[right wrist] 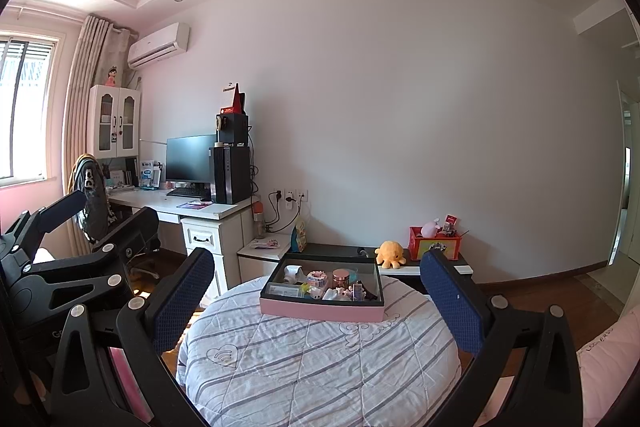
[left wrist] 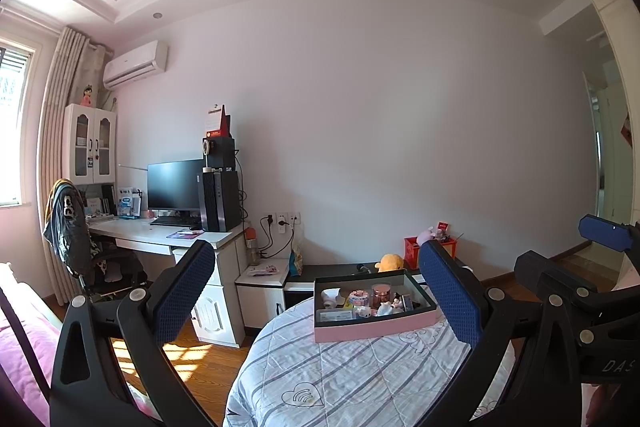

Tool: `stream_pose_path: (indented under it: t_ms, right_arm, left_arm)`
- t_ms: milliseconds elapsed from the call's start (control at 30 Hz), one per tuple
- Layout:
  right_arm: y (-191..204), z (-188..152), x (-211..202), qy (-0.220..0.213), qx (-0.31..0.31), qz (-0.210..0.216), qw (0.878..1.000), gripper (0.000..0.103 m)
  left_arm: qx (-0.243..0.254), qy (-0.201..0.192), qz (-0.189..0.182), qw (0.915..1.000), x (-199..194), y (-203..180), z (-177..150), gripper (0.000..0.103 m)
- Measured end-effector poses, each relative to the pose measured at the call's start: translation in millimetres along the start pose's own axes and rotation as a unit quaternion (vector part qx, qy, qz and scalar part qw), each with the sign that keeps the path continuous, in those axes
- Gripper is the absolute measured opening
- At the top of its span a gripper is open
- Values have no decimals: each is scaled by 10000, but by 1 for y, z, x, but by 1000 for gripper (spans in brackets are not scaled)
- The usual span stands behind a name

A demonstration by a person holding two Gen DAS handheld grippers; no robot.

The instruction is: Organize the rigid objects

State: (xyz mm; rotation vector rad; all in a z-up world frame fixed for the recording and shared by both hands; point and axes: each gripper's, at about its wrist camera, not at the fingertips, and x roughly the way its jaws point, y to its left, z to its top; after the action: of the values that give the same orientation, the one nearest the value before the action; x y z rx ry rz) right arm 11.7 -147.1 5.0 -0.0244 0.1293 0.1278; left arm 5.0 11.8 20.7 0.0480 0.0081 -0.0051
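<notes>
A pink box (left wrist: 372, 329) (right wrist: 320, 309) with a dark inside rests on the far part of a round surface covered with a striped quilt (left wrist: 352, 379) (right wrist: 320, 367). Several small items lie in the box, among them a rose-coloured jar (left wrist: 381, 293) (right wrist: 341, 277) and a white piece (left wrist: 331, 297) (right wrist: 293, 273). My left gripper (left wrist: 316, 275) is open and held well short of the box, nothing between its blue pads. My right gripper (right wrist: 318, 283) is open too, facing the box from a distance. Each gripper shows at the edge of the other's view.
Behind the quilted surface runs a low dark shelf (right wrist: 348, 251) with a yellow plush toy (left wrist: 390, 262) (right wrist: 390, 254) and a red box (right wrist: 434, 243). A white desk (right wrist: 192, 209) with monitor, computer tower and a chair stands left. Wooden floor lies around.
</notes>
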Motion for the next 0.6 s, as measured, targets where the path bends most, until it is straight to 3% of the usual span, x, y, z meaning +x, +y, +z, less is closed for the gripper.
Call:
stream_pose_path:
  t_ms: [367, 600]
  right_arm:
    - [-2, 0, -2, -89, -5, -2, 10000, 103]
    - [1, -1, -8, -317, -108, -253, 9991, 103]
  left_arm:
    - [-32, -30, 0, 10000, -2, 0, 1, 103]
    - [-43, -22, -9, 10000, -1, -2, 1, 103]
